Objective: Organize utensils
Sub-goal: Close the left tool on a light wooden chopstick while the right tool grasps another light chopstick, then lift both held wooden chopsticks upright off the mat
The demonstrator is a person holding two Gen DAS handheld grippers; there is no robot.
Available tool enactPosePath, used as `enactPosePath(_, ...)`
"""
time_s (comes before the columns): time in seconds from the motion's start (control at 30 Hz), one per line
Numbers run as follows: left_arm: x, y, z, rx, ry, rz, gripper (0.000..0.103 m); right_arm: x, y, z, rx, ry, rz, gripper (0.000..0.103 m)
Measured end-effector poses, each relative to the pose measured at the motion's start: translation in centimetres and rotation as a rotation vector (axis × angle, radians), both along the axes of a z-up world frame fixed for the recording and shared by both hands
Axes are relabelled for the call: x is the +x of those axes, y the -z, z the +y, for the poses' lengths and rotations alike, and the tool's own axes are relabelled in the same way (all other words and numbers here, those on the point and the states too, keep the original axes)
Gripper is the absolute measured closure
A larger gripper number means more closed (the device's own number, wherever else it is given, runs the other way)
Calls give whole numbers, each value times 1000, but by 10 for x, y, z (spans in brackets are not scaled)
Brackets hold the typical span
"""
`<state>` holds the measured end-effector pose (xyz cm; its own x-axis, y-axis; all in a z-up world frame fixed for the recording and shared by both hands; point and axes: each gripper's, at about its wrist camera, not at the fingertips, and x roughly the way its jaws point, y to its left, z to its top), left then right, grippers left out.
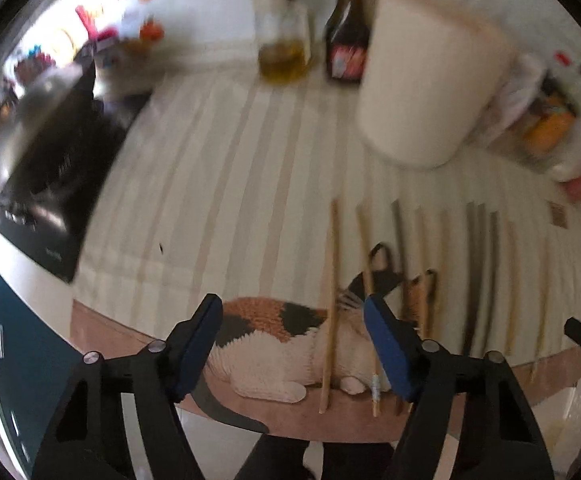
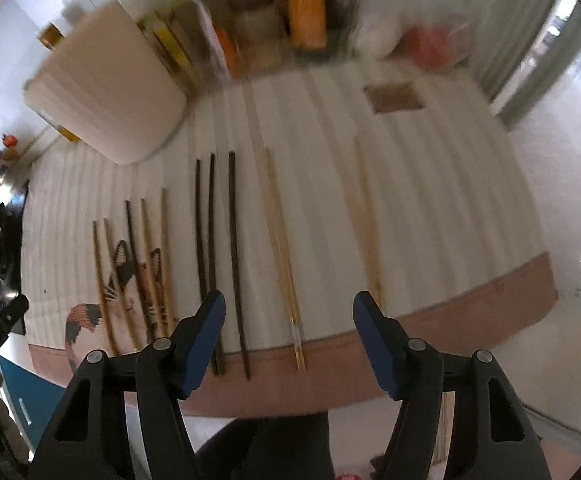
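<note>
Several chopsticks lie side by side, pointing away from me, on a striped white cloth (image 2: pixel 430 184) with a calico cat picture (image 1: pixel 266 320). My left gripper (image 1: pixel 294 312) hangs open over the cat, above a wooden chopstick (image 1: pixel 332 300), with another wooden chopstick (image 1: pixel 366 264) by its right finger. My right gripper (image 2: pixel 289 304) is open above a pale yellow pair (image 2: pixel 282 248). Three dark chopsticks (image 2: pixel 211 240) lie just to its left and a light wooden pair (image 2: pixel 366 220) to its right. More wooden chopsticks (image 2: pixel 146 256) cross the cat. Nothing is gripped.
A tall cream container (image 1: pixel 422 80) stands at the back of the cloth, with an oil bottle (image 1: pixel 282 40) and a dark sauce bottle (image 1: pixel 346 40) beside it. A stove with a pan (image 1: pixel 42 128) is on the left. Packages (image 2: pixel 306 4) line the far wall. The cloth's pink hem (image 2: pixel 470 312) marks the near edge.
</note>
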<state>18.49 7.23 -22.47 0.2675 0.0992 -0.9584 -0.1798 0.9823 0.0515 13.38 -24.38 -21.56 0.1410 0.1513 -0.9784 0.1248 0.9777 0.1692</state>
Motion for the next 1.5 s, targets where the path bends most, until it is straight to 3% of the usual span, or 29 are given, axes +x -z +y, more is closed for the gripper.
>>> enactPosePath(0.1, 12, 33, 0, -13, -22, 81, 39, 22, 29, 4, 15, -34, 48, 35)
enactPosePath(0.2, 18, 61, -7, -48, -16, 149, 51, 38, 50, 9, -1, -73, 86, 35)
enactPosePath(0.37, 24, 94, -24, -57, 13, 226, 56, 62, 74, 17, -38, -135, 134, 35)
enactPosePath(0.53, 28, 112, -31, -81, 27, 260, 87, 80, 94, 22, -58, -156, 174, 40)
enactPosePath(0.63, 31, 116, -31, -82, 41, 258, 98, 88, 108, 27, -54, -162, 208, 46)
enactPosePath(0.83, 44, 118, -27, -78, 65, 248, 98, 97, 124, 54, -85, -199, 204, 70)
enactPosePath(0.9, 47, 117, -23, -77, 73, 244, 98, 97, 123, 59, -93, -198, 204, 94)
enactPosePath(1.0, 50, 115, -18, -89, 86, 241, 98, 90, 124, 63, -52, -209, 244, 96)
enactPosePath(1.27, 66, 117, 9, -150, 92, 279, 95, 83, 133, 71, -71, -187, 261, 95)
enactPosePath(1.5, 50, 120, 14, -130, 111, 285, 95, 90, 134, 81, -91, -197, 285, 94)
